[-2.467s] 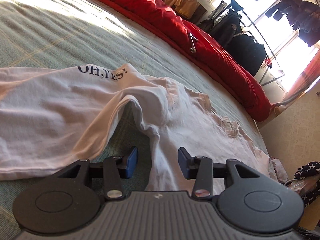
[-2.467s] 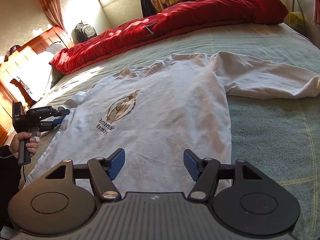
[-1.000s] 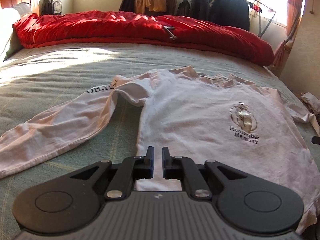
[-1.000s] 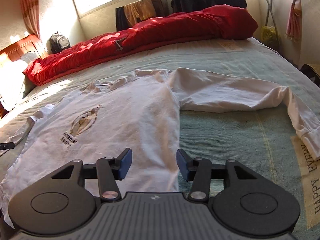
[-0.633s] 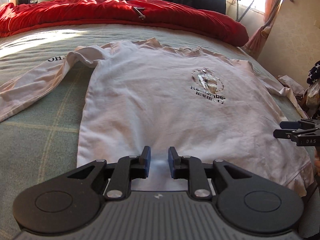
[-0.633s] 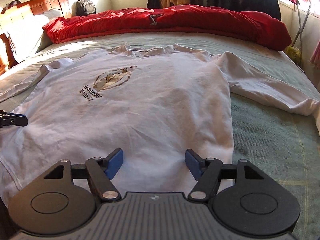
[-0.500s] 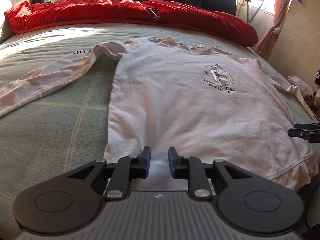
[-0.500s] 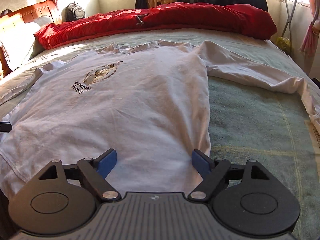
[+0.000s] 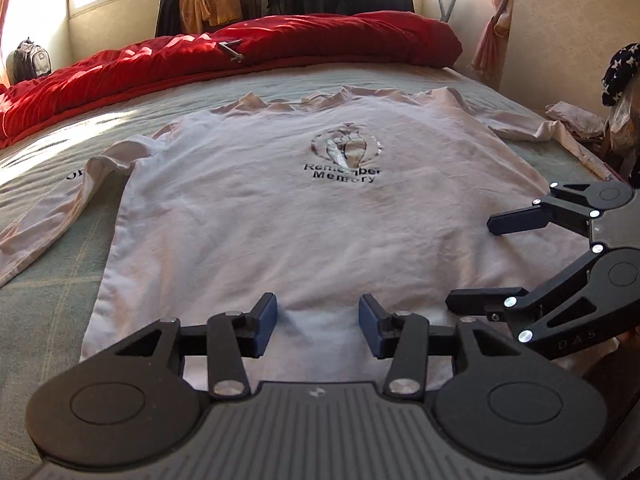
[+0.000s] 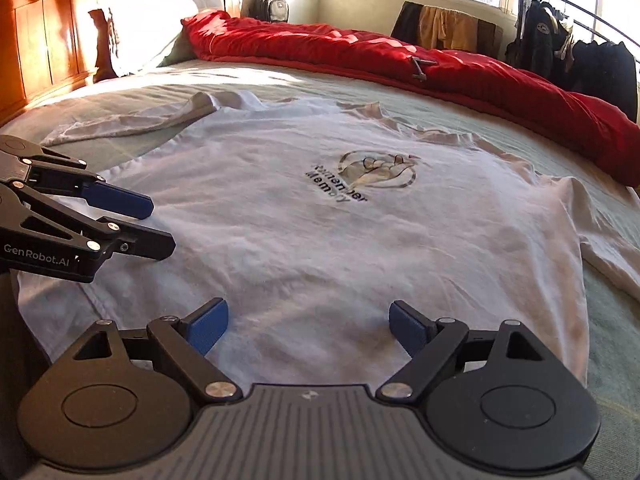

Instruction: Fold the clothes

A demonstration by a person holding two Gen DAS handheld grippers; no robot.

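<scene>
Left wrist view: a white long-sleeved shirt point(image 9: 320, 216) lies face up and spread flat on the bed point(image 9: 44, 304), its hem along the near edge and its collar toward the red duvet point(image 9: 240, 56) at the far edge. The left gripper point(image 9: 318, 328) hovers over the middle of the hem with its jaws spread; half a second ago they stood nearly pressed together, so it has opened while swinging to face the shirt squarely. The right gripper point(image 9: 480, 264) has come into this view at the hem's right corner, jaws also spread and holding nothing. One sleeve trails off toward the bed's left edge, the other toward the right edge.

Right wrist view: the right gripper point(image 10: 308, 326) sits low over the hem, jaws wide apart and empty. The left gripper point(image 10: 152, 224) reaches in from the left, over the shirt's lower left corner. Pillows lean against a wooden headboard point(image 10: 44, 40) at the bed's head.

With both grippers now open at the hem, a grasp of the bottom edge looks likely, though the shirt shows no fold as it lies. No baskets or other containers are visible.
</scene>
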